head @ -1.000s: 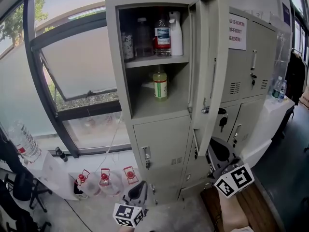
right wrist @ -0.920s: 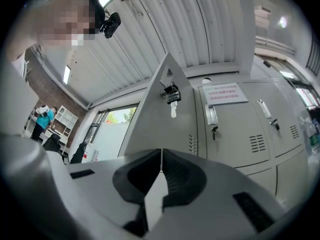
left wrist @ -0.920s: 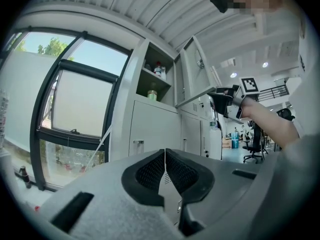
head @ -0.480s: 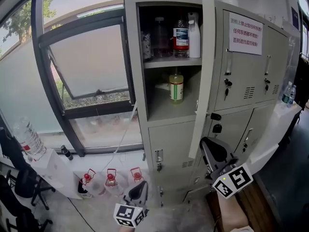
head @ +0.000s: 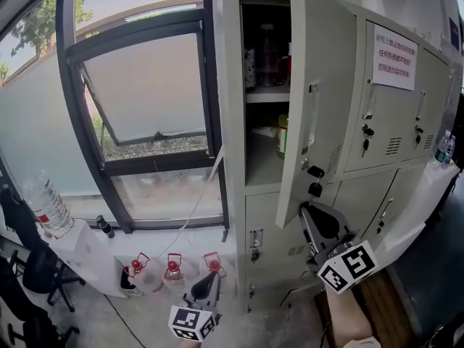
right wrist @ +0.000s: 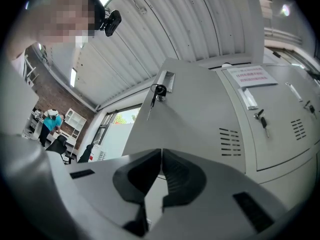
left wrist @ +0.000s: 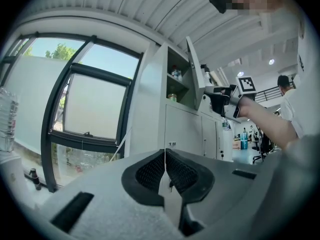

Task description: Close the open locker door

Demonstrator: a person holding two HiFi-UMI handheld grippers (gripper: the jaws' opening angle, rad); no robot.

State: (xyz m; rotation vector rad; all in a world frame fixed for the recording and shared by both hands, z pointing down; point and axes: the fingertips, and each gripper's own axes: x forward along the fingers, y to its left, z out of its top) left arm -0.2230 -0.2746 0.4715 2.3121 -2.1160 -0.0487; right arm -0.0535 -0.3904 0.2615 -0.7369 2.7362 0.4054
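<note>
Grey metal locker door (head: 319, 93) hangs half-open, its lower edge beside the right gripper (head: 307, 212), whose jaws are closed on nothing. The left gripper (left wrist: 164, 156), held low, is closed and empty too. Only the head view shows bottles (head: 264, 56) on the shelves inside. The right gripper view meets the door's outer face and its key (right wrist: 156, 91).

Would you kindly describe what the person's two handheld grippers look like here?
The left gripper and right gripper match: pale grey moulded bodies with rounded black pads, finely ribbed. Each carries a white cube printed with black square markers. No cables are visible. The person wears a white short-sleeved top.
</note>
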